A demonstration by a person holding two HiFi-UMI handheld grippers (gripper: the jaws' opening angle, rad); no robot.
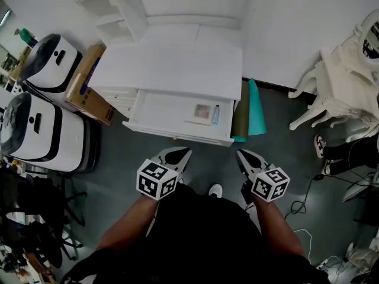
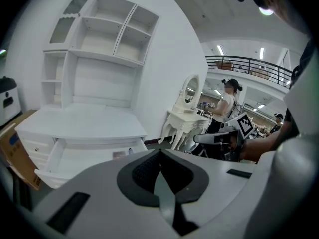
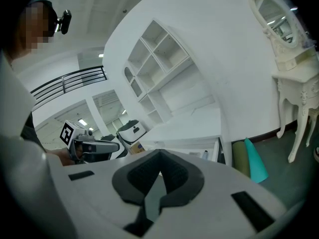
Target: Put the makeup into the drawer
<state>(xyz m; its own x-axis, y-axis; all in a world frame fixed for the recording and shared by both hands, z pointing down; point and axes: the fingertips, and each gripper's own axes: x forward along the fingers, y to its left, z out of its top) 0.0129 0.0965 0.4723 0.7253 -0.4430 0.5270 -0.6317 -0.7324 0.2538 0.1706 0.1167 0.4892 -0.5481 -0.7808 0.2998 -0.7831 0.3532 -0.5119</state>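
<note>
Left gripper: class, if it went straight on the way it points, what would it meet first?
Probably the front of the open drawer; the left gripper aims there, though depth is unclear.

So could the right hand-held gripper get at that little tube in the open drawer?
Probably yes: the drawer stands open, the tube lies uncovered at its right end, and nothing stands between it and the right hand-held gripper, now shut.

black, seemingly short-sleeved top [image 1: 204, 235], white shoe [image 1: 216, 190]; left gripper [image 1: 187, 151] and right gripper [image 1: 240, 154] carry black-and-white marker cubes [image 1: 157, 180].
</note>
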